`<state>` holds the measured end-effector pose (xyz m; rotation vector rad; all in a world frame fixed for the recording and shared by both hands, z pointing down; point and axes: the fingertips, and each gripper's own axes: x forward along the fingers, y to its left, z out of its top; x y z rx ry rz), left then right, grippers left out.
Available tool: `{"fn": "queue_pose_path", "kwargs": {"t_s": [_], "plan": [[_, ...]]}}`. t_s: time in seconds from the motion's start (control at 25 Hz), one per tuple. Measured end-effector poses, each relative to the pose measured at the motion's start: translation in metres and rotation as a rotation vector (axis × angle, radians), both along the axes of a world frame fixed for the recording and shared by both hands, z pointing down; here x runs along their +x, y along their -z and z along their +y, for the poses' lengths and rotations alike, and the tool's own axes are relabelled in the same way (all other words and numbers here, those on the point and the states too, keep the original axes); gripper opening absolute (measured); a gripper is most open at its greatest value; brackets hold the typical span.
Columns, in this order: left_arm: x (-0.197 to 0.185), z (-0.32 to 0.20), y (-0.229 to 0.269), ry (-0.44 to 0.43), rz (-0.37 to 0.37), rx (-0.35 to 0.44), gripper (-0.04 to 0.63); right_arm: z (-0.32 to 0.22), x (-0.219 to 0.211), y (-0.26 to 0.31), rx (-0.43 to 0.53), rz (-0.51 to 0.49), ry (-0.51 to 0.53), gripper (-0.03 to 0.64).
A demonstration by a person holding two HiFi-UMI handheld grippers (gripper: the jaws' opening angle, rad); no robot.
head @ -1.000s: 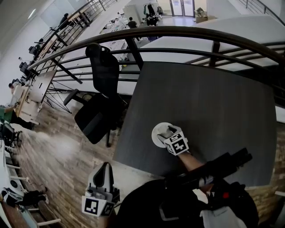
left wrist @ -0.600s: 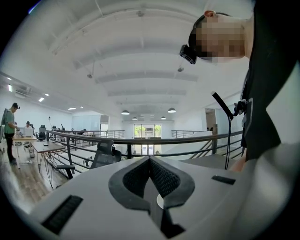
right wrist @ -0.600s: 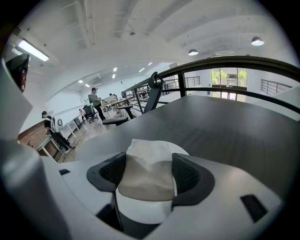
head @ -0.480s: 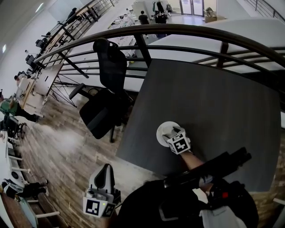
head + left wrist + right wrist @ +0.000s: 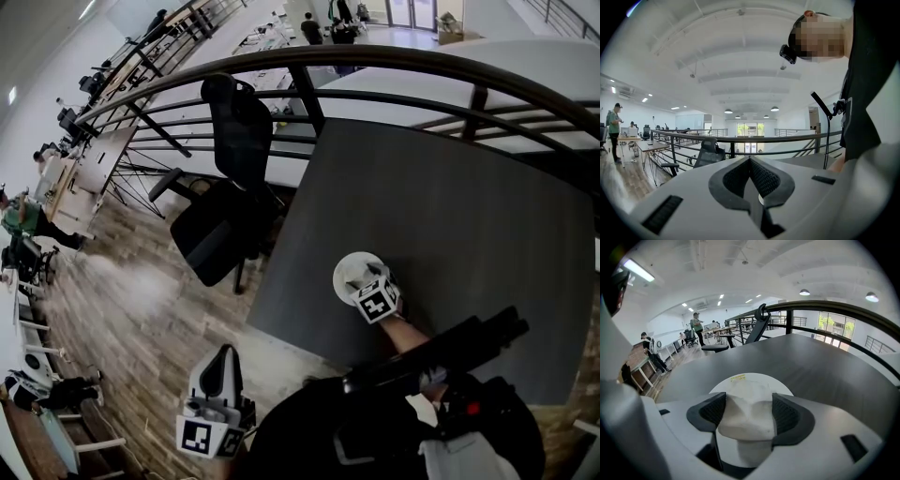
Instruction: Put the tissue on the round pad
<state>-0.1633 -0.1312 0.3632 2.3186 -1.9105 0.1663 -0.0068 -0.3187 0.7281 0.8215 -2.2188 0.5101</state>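
A white round pad (image 5: 349,265) (image 5: 740,379) lies on the dark grey table (image 5: 450,206) near its front left edge. A crumpled white tissue (image 5: 747,416) sits between the two jaws of my right gripper (image 5: 362,278) (image 5: 749,401), which is shut on it just over the near part of the pad. In the head view the tissue is mostly hidden by the gripper. My left gripper (image 5: 222,352) (image 5: 750,160) hangs off the table to the lower left, over the wooden floor, shut with nothing in it.
A black office chair (image 5: 225,187) stands at the table's left edge. A dark curved railing (image 5: 375,61) runs behind the table. Desks and people are far off at the left (image 5: 56,187).
The right gripper stays over the round pad with the tissue in it; the left gripper has not moved. Only the head view has shifted slightly.
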Motion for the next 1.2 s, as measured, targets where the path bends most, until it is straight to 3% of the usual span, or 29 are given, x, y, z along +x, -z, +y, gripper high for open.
{"fn": "queue_pose_path", "kwargs": {"t_s": [0.2,0.88,1.16,1.2], "plan": [[-0.002,0.0,0.003,0.001,0.008,0.007,0.005,0.001,-0.001,-0.007,0.051,0.1,0.049,0.314],[-0.01,0.015,-0.01,0.008,-0.033,-0.014,0.005,-0.005,-0.007,-0.019,-0.019,0.108,0.069,0.314],[0.001,0.018,0.014,-0.041,-0.01,0.048,0.005,-0.006,-0.009,-0.013,-0.06,0.123,0.059,0.316],[0.0,0.018,0.017,-0.042,0.002,0.058,0.005,-0.008,-0.01,-0.009,-0.055,0.121,0.055,0.341]]}}
